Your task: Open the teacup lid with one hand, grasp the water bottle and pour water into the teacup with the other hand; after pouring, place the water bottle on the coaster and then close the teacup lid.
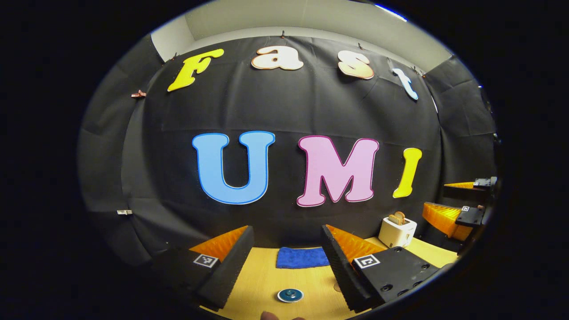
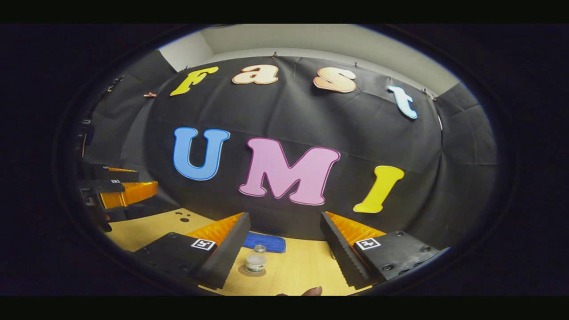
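Observation:
In the left gripper view, my left gripper [image 1: 286,235] is open, with nothing between its fingers. Low between them on the wooden table [image 1: 262,280] sits the teacup [image 1: 290,295], seen from above with its round blue lid on. In the right gripper view, my right gripper [image 2: 284,222] is open and holds nothing. The small clear water bottle [image 2: 256,259] stands upright just inside its left finger, on what looks like a round coaster [image 2: 246,270]. Each gripper also appears at the edge of the other's view: the right gripper [image 1: 438,200] and the left gripper [image 2: 142,182].
A folded blue cloth [image 1: 302,258] [image 2: 265,242] lies at the back of the table against the wall. A white toaster [image 1: 397,232] with bread in it stands at the back right. A fingertip [image 2: 312,291] shows at the bottom edge of the right gripper view.

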Demonstrator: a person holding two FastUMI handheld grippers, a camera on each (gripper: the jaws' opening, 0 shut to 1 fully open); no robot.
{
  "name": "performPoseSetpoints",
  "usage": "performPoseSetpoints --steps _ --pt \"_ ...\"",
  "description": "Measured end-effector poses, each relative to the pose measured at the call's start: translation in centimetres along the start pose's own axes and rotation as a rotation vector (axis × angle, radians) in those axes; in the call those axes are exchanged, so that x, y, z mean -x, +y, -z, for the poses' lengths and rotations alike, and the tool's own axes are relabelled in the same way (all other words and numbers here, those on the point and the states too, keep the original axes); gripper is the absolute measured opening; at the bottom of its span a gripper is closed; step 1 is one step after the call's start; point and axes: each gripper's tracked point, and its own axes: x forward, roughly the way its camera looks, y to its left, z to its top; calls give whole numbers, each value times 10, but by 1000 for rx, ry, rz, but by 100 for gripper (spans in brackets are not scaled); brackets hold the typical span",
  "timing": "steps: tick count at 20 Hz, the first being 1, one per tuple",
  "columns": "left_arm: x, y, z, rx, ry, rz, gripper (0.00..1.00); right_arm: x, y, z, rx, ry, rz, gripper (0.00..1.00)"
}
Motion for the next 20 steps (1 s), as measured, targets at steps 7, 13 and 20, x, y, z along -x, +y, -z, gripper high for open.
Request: performPoseSetpoints --steps 7,13,20 --pt "-20 -2 74 -26 60 -1 95 -30 21 75 -26 50 -43 98" --pt "-48 -14 186 -45 111 10 95 -62 36 150 -30 45 -49 98" --pt "-79 -9 291 -19 170 -2 84 -81 56 220 -11 49 -53 98"
